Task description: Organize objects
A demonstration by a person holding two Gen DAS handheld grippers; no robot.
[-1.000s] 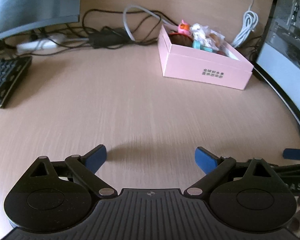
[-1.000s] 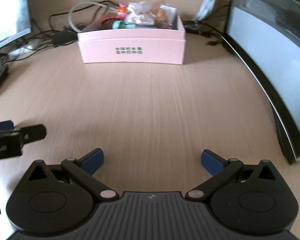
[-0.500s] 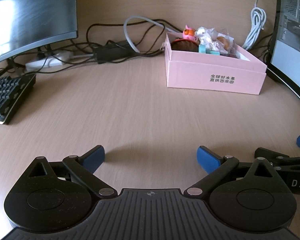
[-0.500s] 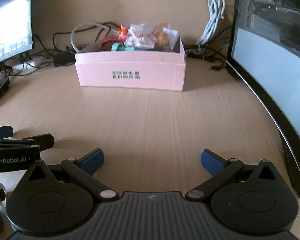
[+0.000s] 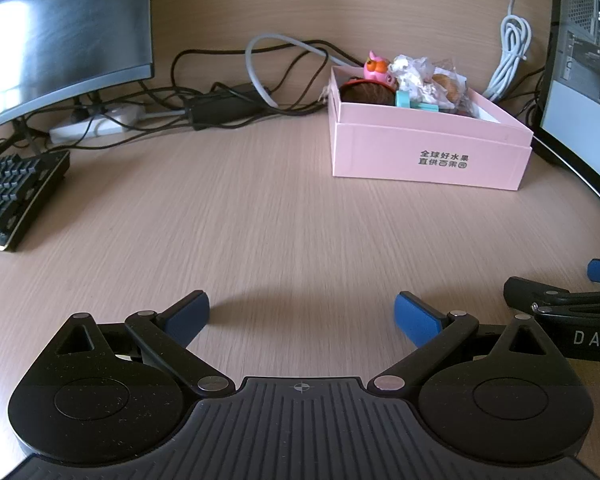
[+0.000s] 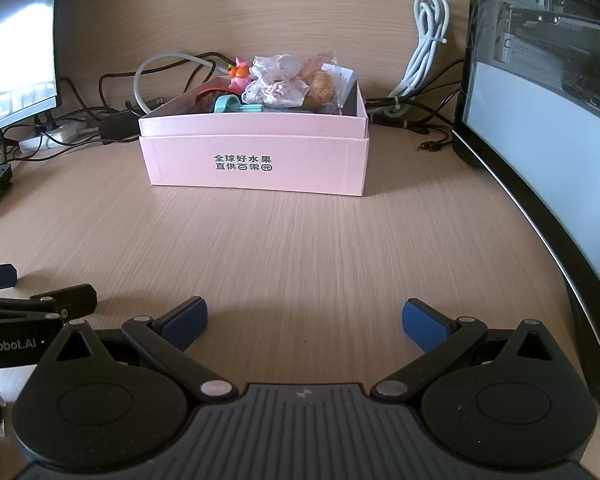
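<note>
Wooden desk (image 6: 300, 248) — left gripper (image 5: 301, 314) and right gripper (image 6: 304, 318) spread wide, gripping nothing; upper centre, pink box (image 6: 256, 164) heaped with toys and wrappers.

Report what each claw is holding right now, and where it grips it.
Nothing is held. The left claw and right claw are both open over bare desk, short of the pink box.

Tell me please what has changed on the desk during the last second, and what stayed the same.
Both grippers drew back and levelled out, so the pink box now sits farther ahead and more squarely in the right view. The left gripper and right gripper are open and empty, as before. Nothing was grasped or released. The box, its contents, the keyboard and the cables did not move.
</note>
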